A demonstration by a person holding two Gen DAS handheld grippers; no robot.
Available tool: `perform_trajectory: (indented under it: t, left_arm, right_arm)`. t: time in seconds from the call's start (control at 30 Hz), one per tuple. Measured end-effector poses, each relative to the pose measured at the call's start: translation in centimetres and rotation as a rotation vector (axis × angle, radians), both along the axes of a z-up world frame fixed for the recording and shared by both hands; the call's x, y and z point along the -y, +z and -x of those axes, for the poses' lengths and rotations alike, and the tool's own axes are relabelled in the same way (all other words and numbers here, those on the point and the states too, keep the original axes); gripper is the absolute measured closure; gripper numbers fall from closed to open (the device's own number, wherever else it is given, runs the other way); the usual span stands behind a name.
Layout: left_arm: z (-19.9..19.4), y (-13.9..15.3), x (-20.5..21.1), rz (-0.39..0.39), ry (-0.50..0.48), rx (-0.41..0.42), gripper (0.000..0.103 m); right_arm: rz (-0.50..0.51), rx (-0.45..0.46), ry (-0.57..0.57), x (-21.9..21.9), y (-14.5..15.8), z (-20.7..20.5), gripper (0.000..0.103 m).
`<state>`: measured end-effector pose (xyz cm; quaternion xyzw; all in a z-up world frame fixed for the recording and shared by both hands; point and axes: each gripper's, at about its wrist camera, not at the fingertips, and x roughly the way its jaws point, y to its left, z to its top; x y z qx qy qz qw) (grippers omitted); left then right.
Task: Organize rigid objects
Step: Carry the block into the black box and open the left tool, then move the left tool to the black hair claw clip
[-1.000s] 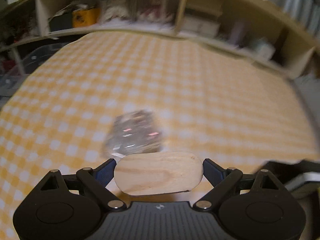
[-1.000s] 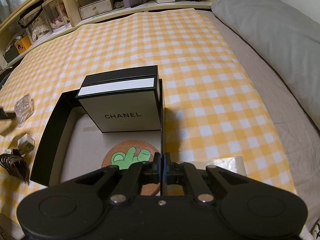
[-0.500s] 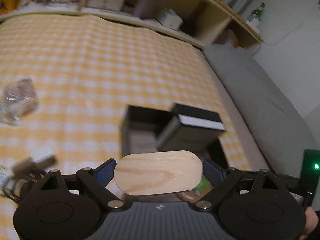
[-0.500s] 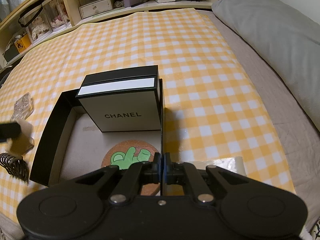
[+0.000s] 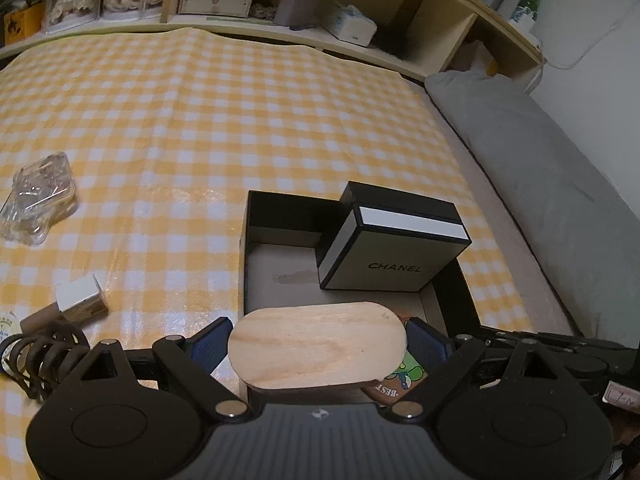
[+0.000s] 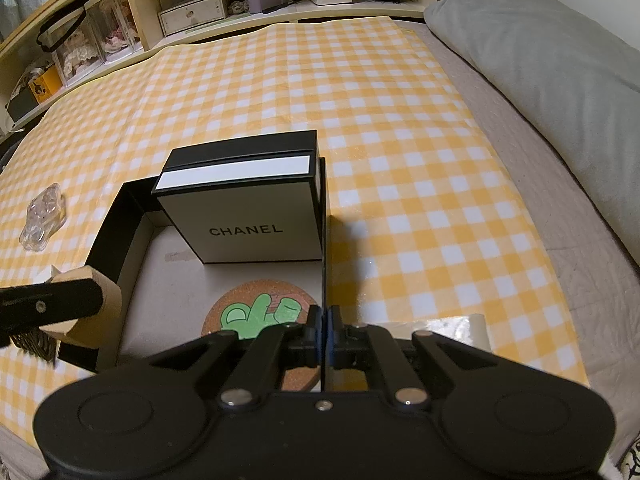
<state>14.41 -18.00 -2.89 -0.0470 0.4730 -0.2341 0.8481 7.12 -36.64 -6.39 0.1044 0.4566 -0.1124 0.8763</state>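
The flat oval block of pale wood [image 5: 318, 350] is sitting crosswise between the blue pads [image 5: 208, 344] of the left gripper [image 5: 319, 347], whose jaws are standing wide and clamping on its two rounded ends. In the left wrist view the block is hovering over the near wall of the shallow black open-topped tray box [image 5: 245, 240] with its grey floor; in the right wrist view the same block [image 6: 86, 308] is showing at the box's left wall [image 6: 114, 220], just outside the rim.

Inside this tray box, a black-and-white cube box printed CHANEL [image 6: 244, 220] is occupying the far right corner, standing upright against the right wall. A round cork coaster with a green cartoon figure [image 6: 260, 316] is lying flat on the box floor, nearer than the cube box and close to the right wall.

The right gripper [image 6: 324, 334] is closing fully on the thin right wall of the tray box at its near end, fingers pressed together with the wall edge between them.

To the left of the tray box, on the yellow-and-white checked cloth [image 5: 200, 120], a small white plug adapter [image 5: 78, 296] and a coiled dark cable [image 5: 40, 354] are lying near, and a clear plastic case [image 5: 38, 200] is lying farther off. A grey pillow [image 6: 540, 52] is resting to the right of the tray box, beyond the cloth's edge. Wooden shelving [image 6: 280, 12] is running along the far side of the cloth.
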Motion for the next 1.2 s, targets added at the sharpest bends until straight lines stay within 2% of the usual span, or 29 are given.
perform_trajectory:
  t: [0.27, 0.43, 0.57, 0.7, 1.2]
  left_arm:
    - [0.24, 0.16, -0.06, -0.005, -0.026, 0.008, 0.011]
    - [0.32, 0.24, -0.09, 0.02, -0.026, -0.009, 0.011]
    - [0.4, 0.14, 0.0, -0.006, -0.016, 0.0, 0.01]
    - [0.36, 0.22, -0.22, -0.018, -0.02, -0.007, 0.004]
    - [0.55, 0.05, -0.41, -0.059, -0.057, -0.03, 0.003]
  right_arm:
    - [0.002, -0.001, 0.0, -0.09, 0.02, 0.0, 0.099]
    - [0.002, -0.001, 0.0, -0.1, 0.03, 0.0, 0.099]
    - [0.002, -0.001, 0.0, -0.11, 0.04, 0.0, 0.099]
    - [0.002, -0.001, -0.001, -0.14, 0.05, 0.0, 0.099]
    - [0.004, 0.0, 0.001, -0.1, 0.08, 0.01, 0.099]
